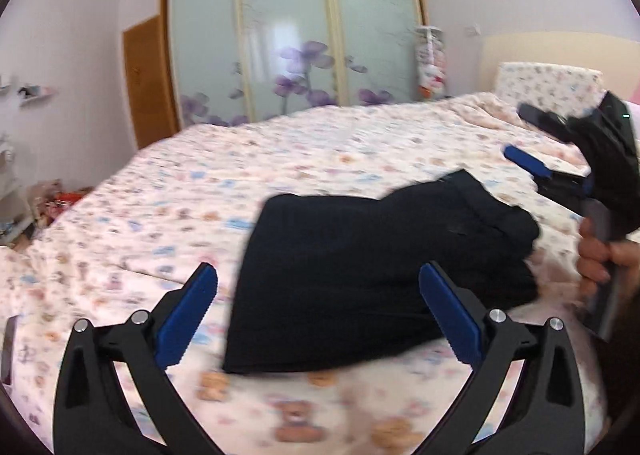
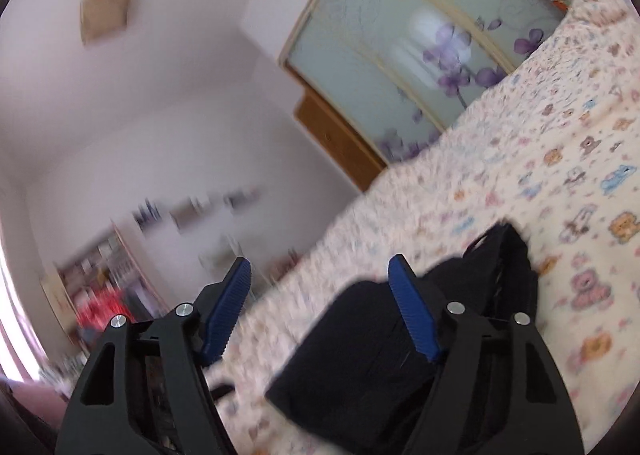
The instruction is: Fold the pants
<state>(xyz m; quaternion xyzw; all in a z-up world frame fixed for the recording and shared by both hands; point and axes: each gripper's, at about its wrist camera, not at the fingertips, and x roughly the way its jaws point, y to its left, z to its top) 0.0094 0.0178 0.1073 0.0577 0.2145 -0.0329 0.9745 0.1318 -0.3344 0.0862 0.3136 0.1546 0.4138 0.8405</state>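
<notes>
Both tongs gape empty above folded pants on bed.

each gripper is built from black angular arms with triangular cut-outs, joined by round silver screws. the left gripper and right gripper are fitted with blue ribbed pads. a hand is seen wrapped around a grey handle.
</notes>
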